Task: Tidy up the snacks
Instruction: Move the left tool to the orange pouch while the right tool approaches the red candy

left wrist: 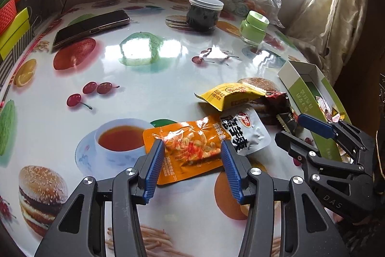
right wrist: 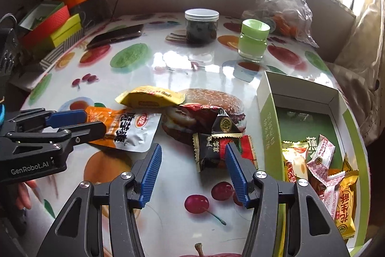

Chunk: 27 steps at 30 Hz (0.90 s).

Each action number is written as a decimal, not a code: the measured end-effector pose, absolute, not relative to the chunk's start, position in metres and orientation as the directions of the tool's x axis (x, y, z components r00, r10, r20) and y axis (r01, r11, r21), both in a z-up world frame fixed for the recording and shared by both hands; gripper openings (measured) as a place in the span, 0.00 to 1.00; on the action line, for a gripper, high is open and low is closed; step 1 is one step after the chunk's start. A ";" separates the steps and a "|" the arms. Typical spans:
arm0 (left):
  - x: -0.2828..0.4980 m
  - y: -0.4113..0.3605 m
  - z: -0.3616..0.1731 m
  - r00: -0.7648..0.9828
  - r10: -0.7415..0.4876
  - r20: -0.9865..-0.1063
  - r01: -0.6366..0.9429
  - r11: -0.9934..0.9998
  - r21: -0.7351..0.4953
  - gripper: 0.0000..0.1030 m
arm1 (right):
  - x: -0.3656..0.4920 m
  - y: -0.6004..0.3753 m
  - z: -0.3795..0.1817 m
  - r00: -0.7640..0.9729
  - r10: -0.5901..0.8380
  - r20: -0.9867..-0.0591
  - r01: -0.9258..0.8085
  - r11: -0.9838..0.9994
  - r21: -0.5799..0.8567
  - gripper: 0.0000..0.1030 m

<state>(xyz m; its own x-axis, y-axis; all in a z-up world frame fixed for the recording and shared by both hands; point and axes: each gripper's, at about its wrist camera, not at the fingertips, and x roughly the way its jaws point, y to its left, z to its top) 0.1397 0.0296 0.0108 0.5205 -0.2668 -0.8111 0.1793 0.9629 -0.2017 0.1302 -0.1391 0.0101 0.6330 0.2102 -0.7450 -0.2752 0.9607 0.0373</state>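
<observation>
Left tool (left wrist: 192, 145) angled down, jaws apart.

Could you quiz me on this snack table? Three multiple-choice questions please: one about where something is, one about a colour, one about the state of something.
1. Where does the phone lie?
A. in the box
B. on the table's far left
C. under the orange packet

2. What colour is the small jar's lid?
A. green
B. red
C. black

3. The green box is
A. closed
B. open, holding snacks
C. open, empty

Answers: B, it lies flat beside the stacked boxes; A, the cap is light green; B, wrapped snacks show inside.
</observation>
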 end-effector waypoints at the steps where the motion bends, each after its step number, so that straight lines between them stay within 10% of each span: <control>1: 0.138 0.030 0.011 0.519 -0.268 -0.812 0.183 0.963 -0.200 0.48 | 0.129 -0.140 0.010 0.629 0.226 -0.744 -0.280 0.958 0.054 0.53; 10: 0.113 0.029 0.011 0.499 -0.295 -0.815 0.236 0.951 -0.200 0.48 | 0.119 -0.140 0.009 0.576 0.330 -0.748 -0.321 0.933 0.164 0.53; 27: 0.138 0.032 0.023 0.558 -0.219 -0.800 0.262 0.962 -0.080 0.48 | 0.147 -0.137 0.006 0.578 0.146 -0.803 -0.398 0.910 -0.121 0.53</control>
